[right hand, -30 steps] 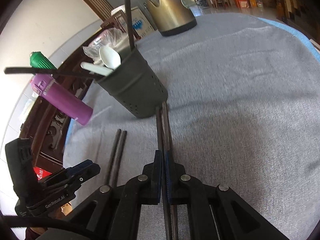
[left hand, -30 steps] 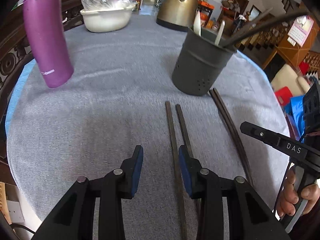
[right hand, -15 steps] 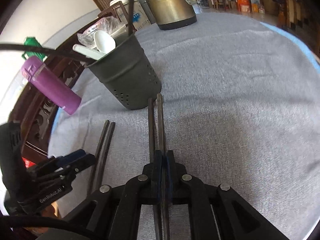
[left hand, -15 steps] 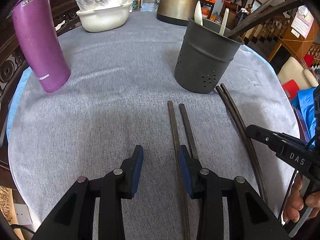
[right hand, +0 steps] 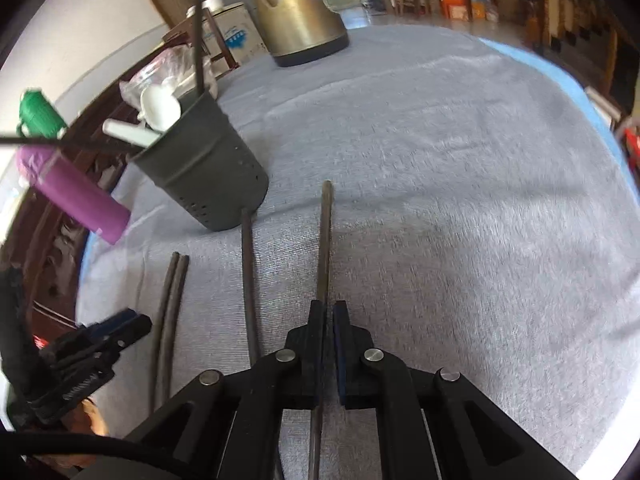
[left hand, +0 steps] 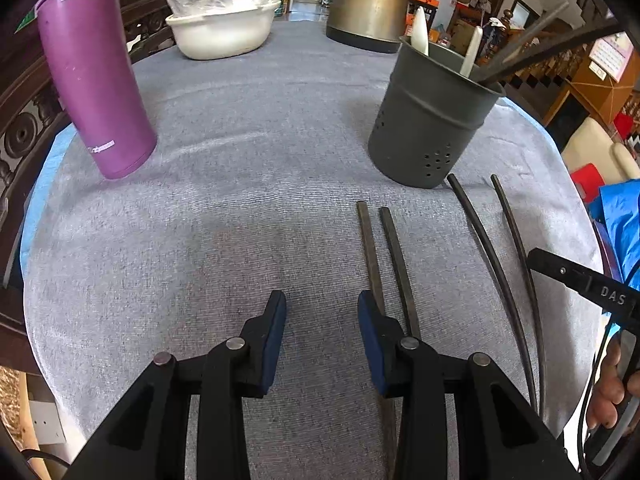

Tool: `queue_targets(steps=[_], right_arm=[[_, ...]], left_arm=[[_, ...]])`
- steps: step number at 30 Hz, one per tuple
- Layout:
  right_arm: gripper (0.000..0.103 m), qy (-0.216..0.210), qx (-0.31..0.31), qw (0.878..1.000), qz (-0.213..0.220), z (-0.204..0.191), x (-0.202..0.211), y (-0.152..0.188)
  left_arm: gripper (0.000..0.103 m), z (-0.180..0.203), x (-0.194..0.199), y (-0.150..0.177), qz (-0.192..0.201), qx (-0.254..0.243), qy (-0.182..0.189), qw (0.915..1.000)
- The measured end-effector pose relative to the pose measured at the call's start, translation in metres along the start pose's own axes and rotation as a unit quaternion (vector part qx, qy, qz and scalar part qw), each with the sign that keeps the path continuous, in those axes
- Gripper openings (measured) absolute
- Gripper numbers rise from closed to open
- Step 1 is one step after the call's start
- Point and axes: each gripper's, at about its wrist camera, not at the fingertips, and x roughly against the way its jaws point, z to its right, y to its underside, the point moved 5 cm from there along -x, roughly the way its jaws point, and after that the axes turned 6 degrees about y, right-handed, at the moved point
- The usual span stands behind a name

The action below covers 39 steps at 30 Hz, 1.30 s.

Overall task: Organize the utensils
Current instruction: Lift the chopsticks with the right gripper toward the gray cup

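A dark grey utensil holder (left hand: pixel 430 120) (right hand: pixel 204 176) stands on the grey cloth and holds white spoons and dark chopsticks. My right gripper (right hand: pixel 328 312) is shut on one dark chopstick (right hand: pixel 325 240) and holds it above the cloth. Its partner chopstick (right hand: pixel 248 280) (left hand: pixel 486 244) lies beside it, its tip at the holder's base. A second pair of chopsticks (left hand: pixel 384 252) (right hand: pixel 168 312) lies on the cloth. My left gripper (left hand: pixel 322 308) is open and empty, with its right finger over that pair's near ends.
A purple bottle (left hand: pixel 94 76) stands at the left. A white bowl (left hand: pixel 222 34) covered in plastic and a brass-coloured kettle (left hand: pixel 370 0) stand at the back. The table edge curves close on the left and right.
My right gripper has lifted one chopstick and swung it right, apart from its partner, which stays on the cloth. The left gripper has stayed open over the other pair.
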Motion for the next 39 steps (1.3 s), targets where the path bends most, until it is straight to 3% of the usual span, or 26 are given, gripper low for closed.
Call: queue_targets(steps=[3, 10, 26, 39], right_arm=[[0.008, -0.026, -0.021, 0.999, -0.001, 0.002, 0.005, -0.002], [0.008, -0.021, -0.016, 1.0, -0.006, -0.004, 0.001, -0.001], [0.01, -0.04, -0.034, 0.998, -0.023, 0.006, -0.005, 0.002], [0.01, -0.049, -0.042, 0.998, -0.027, 0.011, -0.009, -0.008]], left_arm=[[0.038, 0.001, 0.002, -0.001, 0.003, 0.007, 0.011, 0.9999], [0.038, 0.009, 0.001, -0.002, 0.003, -0.008, 0.021, 0.9998], [0.041, 0.014, -0.011, -0.008, -0.004, -0.034, -0.002, 0.9994], [0.042, -0.012, -0.017, -0.025, -0.017, -0.025, -0.006, 0.9995]])
